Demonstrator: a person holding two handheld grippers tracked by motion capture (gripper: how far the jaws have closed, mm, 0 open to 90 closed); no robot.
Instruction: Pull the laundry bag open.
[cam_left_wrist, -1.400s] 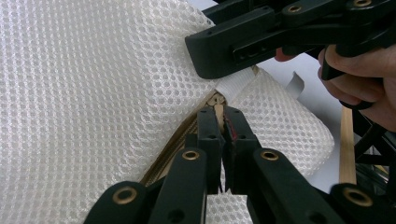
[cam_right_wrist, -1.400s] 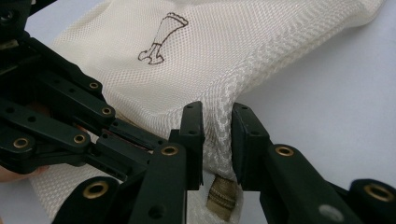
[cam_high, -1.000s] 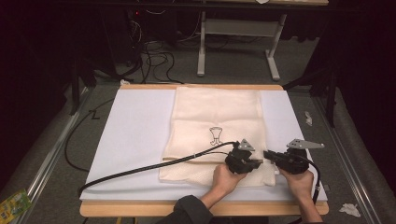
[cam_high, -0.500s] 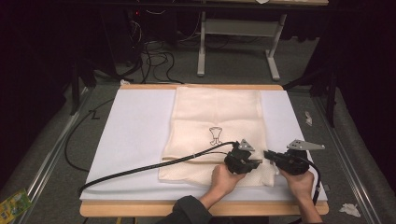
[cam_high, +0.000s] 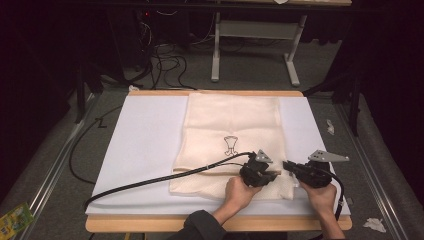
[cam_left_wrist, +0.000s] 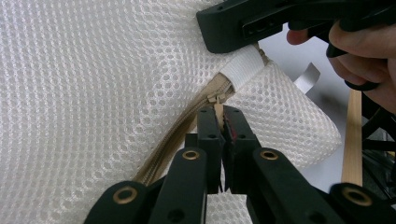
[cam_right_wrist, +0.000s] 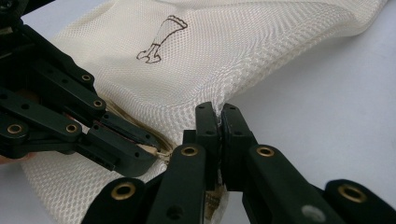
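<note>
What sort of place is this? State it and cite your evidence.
Probably a lab recording station: a white-padded wooden table in a dark room, loose cables on grey carpet, a bench frame behind.

Item under work: one cream mesh laundry bag, roughly rectangular, lying flat on the white pad at centre to lower right of the high view, long side running from bottom to top of the frame. Fabric is a fine honeycomb net. A small dark line drawing sits near the middle of the upper face. A tan zipper runs along the near edge; its slider and pull tab stand close to the corner, where a white fabric tab covers the zipper's end. The near right corner is lifted and puckered; the pull tab and that corner are each pinched.
</note>
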